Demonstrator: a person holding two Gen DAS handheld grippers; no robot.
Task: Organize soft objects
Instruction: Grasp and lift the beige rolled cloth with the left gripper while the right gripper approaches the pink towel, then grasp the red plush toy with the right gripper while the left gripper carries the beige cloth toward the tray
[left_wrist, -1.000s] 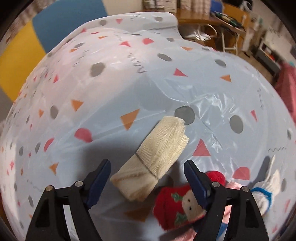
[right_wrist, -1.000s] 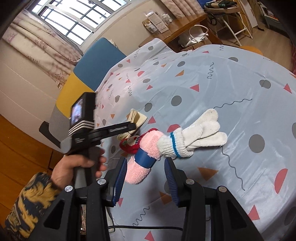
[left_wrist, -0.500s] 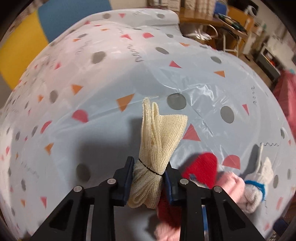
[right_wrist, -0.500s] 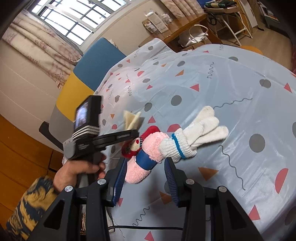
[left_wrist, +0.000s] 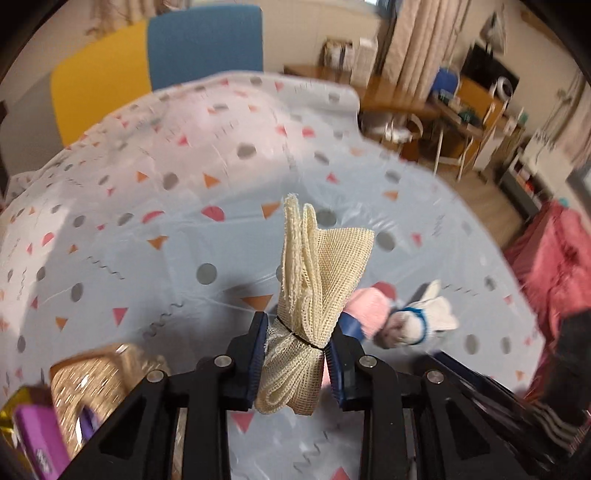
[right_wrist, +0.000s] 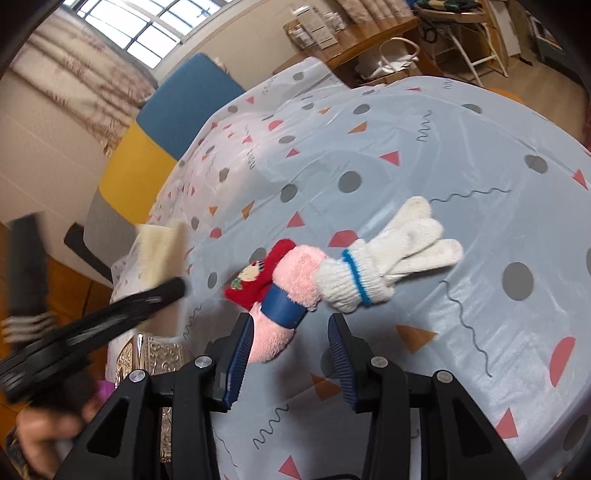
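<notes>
Gauze roll (left_wrist: 314, 295) | beside: gold box (left_wrist: 99, 373) | table: gloves (right_wrist: 384, 258)

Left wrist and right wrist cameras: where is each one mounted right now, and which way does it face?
Left wrist: sits on the left gripper, looking down along its fingers at the cream cloth bundle clamped between them, over the patterned tablecloth.
Right wrist: sits on the right gripper, looking down at the pink plush and white glove; a hand holding the left gripper shows at left.
Shared: the cloth bundle, plush, glove, tablecloth and gold box.
</notes>
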